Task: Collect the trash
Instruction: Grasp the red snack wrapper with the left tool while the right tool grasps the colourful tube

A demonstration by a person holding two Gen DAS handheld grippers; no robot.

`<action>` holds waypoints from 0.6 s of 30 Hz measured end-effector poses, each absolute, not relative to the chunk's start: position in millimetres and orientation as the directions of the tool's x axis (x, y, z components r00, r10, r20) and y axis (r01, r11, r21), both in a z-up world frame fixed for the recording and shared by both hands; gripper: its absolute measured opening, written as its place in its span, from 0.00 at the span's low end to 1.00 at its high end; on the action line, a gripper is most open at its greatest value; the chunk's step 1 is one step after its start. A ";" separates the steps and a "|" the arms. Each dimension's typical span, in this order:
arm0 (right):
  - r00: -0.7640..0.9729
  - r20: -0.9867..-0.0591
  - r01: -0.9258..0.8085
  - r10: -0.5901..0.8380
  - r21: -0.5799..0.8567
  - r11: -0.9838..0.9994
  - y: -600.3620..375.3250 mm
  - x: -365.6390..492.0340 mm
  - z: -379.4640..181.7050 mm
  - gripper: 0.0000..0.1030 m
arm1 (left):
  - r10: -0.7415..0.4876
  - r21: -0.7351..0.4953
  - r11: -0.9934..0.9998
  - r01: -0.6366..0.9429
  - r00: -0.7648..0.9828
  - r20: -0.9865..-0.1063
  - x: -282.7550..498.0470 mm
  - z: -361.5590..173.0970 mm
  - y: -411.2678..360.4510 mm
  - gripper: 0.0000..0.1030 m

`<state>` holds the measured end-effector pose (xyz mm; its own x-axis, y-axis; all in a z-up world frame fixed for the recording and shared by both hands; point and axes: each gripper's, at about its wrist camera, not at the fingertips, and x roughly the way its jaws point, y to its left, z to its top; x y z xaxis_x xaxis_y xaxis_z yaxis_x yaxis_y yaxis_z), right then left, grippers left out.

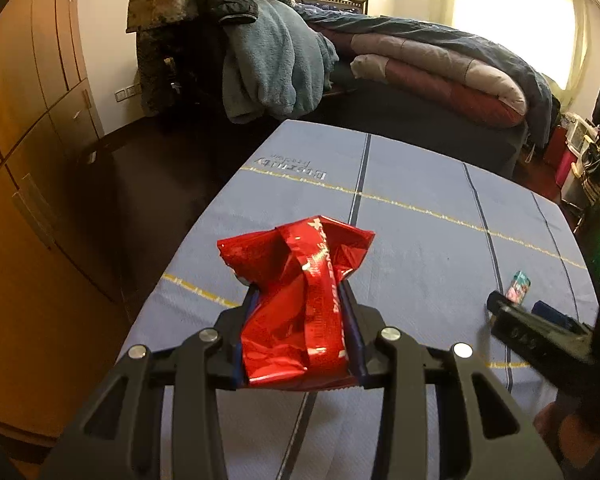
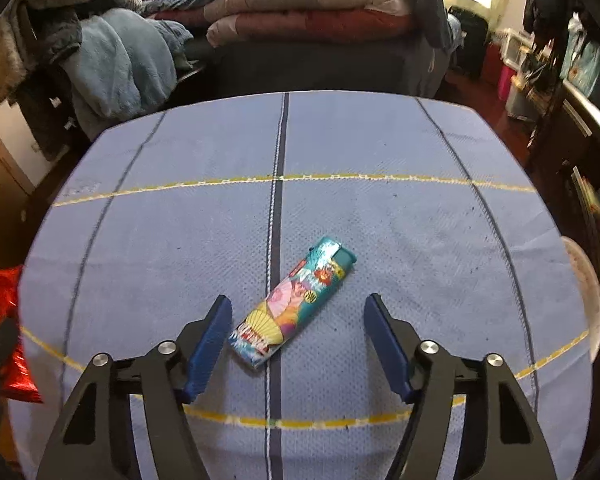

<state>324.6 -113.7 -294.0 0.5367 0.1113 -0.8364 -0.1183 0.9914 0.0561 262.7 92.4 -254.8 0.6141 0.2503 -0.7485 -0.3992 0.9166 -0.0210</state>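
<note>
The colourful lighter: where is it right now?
In the right wrist view, the lighter lies flat on the blue tablecloth, between the open right gripper's fingers, untouched.

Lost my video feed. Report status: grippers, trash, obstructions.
Left gripper shut on red wrapper. Right gripper open, straddling colourful lighter on blue cloth, pads clear. Nothing in the way.
</note>
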 end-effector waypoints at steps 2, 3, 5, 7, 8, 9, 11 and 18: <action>0.552 -0.829 -0.117 0.092 0.033 0.993 -110.9 324.7 -293.3 0.49 | 0.245 -0.027 0.920 -0.392 0.624 -0.742 267.9 -251.2 94.2 0.38; 0.553 -0.827 -0.124 0.096 0.032 0.992 -109.5 326.2 -293.0 0.45 | 0.240 -0.031 0.921 -0.388 0.629 -0.739 270.4 -249.0 94.4 0.38; 0.558 -0.825 -0.131 0.088 0.018 0.991 -105.7 325.5 -291.1 0.27 | 0.237 -0.031 0.926 -0.377 0.643 -0.729 275.9 -242.7 92.6 0.38; 0.562 -0.822 -0.138 0.091 0.015 0.990 -105.4 325.5 -290.6 0.23 | 0.230 -0.036 0.930 -0.366 0.656 -0.719 279.5 -236.5 89.4 0.38; 0.560 -0.823 -0.141 0.096 0.020 0.990 -106.4 325.2 -290.3 0.22 | 0.224 -0.040 0.933 -0.358 0.664 -0.714 281.1 -233.4 86.9 0.38; 0.557 -0.824 -0.144 0.104 0.028 0.989 -108.3 325.9 -290.1 0.22 | 0.220 -0.040 0.936 -0.350 0.670 -0.709 283.6 -229.8 83.4 0.38; 0.552 -0.824 -0.144 0.126 0.055 0.988 -114.5 326.5 -287.9 0.22 | 0.207 -0.045 0.943 -0.331 0.682 -0.701 286.0 -224.7 76.2 0.38; 0.636 -0.754 -0.117 0.162 0.114 0.987 -157.0 312.1 -244.4 0.22 | 0.153 -0.047 0.968 -0.245 0.733 -0.662 295.2 -199.5 36.3 0.39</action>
